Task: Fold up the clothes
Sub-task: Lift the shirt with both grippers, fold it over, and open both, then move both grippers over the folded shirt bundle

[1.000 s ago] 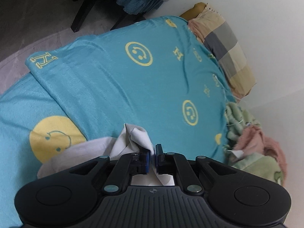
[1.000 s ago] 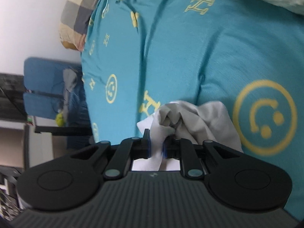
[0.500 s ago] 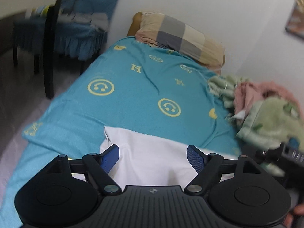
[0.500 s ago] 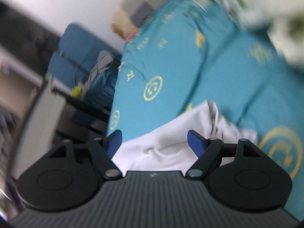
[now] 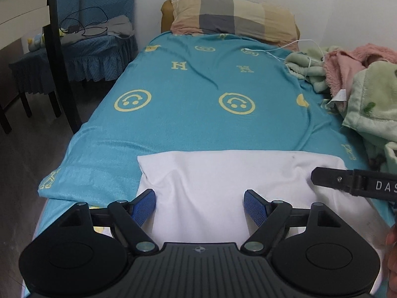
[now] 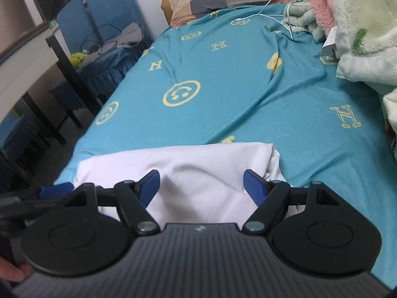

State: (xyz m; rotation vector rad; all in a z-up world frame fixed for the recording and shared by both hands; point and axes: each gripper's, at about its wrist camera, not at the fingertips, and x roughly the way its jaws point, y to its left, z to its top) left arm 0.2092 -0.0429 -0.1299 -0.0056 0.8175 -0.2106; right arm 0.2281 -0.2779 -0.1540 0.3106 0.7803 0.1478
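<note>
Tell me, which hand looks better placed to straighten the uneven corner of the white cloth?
Probably the right. The right gripper hovers beside that corner of the white cloth, jaws closing above the fabric, nothing pinched. The left gripper, open, is over the cloth's other side.

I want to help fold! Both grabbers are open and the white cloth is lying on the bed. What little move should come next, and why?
Probably lower the left hand-held gripper to the near left edge of the white cloth. Its jaws stand wide and empty, and the cloth lies flat on the teal bedsheet. The right hand-held gripper, narrowing slightly, holds nothing either, so another fold needs a fresh grip.
</note>
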